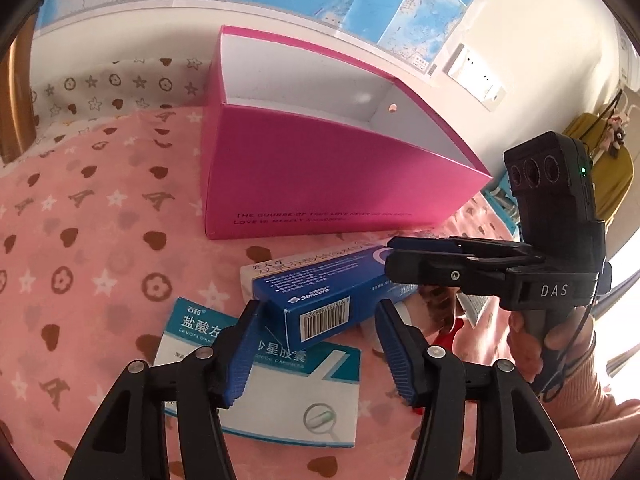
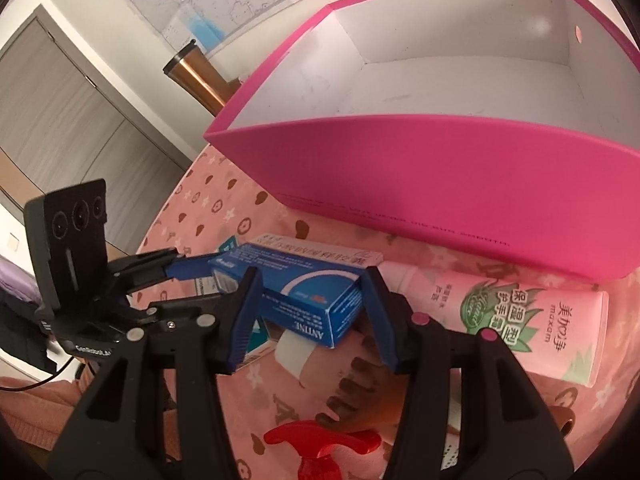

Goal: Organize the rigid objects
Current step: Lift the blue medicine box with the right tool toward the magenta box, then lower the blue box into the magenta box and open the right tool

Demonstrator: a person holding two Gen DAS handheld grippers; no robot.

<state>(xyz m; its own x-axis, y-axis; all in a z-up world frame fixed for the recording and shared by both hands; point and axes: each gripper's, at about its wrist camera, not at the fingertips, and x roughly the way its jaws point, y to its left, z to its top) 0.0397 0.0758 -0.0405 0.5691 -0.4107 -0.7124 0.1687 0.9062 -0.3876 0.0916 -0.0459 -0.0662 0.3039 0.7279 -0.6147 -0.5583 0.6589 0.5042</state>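
While lying askew across a white-and-teal flat medicine carton [image 1: 280, 392], pinched at one end between the jaws of the right gripper [image 2: 311, 280]: a blue cardboard medicine box [image 1: 320, 292]. Straddling its barcode end, jaws apart and not pressing, the left gripper [image 1: 316, 310]. Just beside, a pink hand-cream tube [image 2: 520, 320]; behind, an open magenta cardboard box [image 1: 320, 176], all on pink patterned cloth [image 1: 100, 260] over the desk.

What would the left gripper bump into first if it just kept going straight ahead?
Most likely the blue medicine box, lying between the left gripper's open fingers and just ahead. The white-and-teal box lies underneath it, and the pink bin stands farther back; depth is hard to judge.
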